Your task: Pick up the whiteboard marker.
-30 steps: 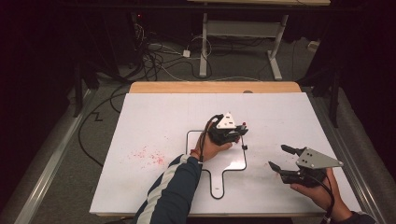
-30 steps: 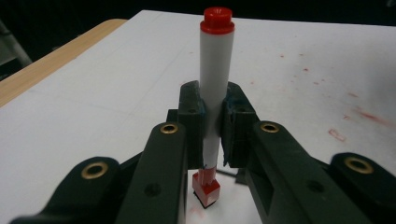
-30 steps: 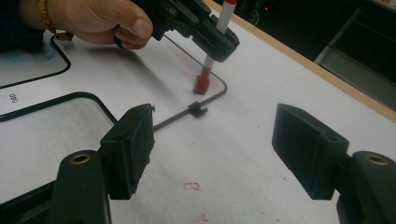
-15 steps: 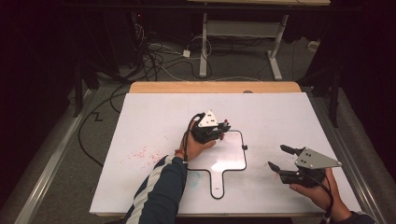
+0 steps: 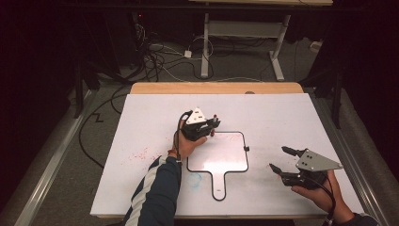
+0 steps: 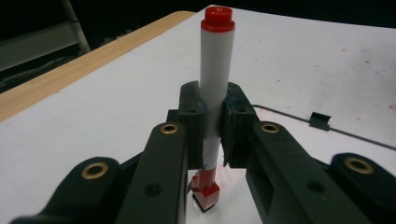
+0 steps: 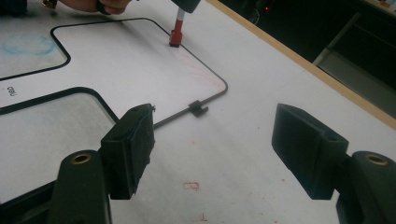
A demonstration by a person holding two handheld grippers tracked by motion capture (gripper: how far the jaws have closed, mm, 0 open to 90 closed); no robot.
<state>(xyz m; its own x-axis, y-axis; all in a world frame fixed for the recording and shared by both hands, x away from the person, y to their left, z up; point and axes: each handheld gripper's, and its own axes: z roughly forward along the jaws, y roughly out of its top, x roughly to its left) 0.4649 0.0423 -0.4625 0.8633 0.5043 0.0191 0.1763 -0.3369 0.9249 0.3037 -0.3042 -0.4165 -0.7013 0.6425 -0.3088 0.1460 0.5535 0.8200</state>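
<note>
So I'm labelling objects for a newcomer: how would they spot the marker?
On the white table, find the black-edged paddle-shaped whiteboard. At its far left corner the left gripper clamps the marker upright: a white barrel with red ends, tip down on the board.

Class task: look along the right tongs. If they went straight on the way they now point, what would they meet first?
Probably the small whiteboard: the open right tongs aim low across the table toward its black-framed edge and side clip. Depth is unclear.
</note>
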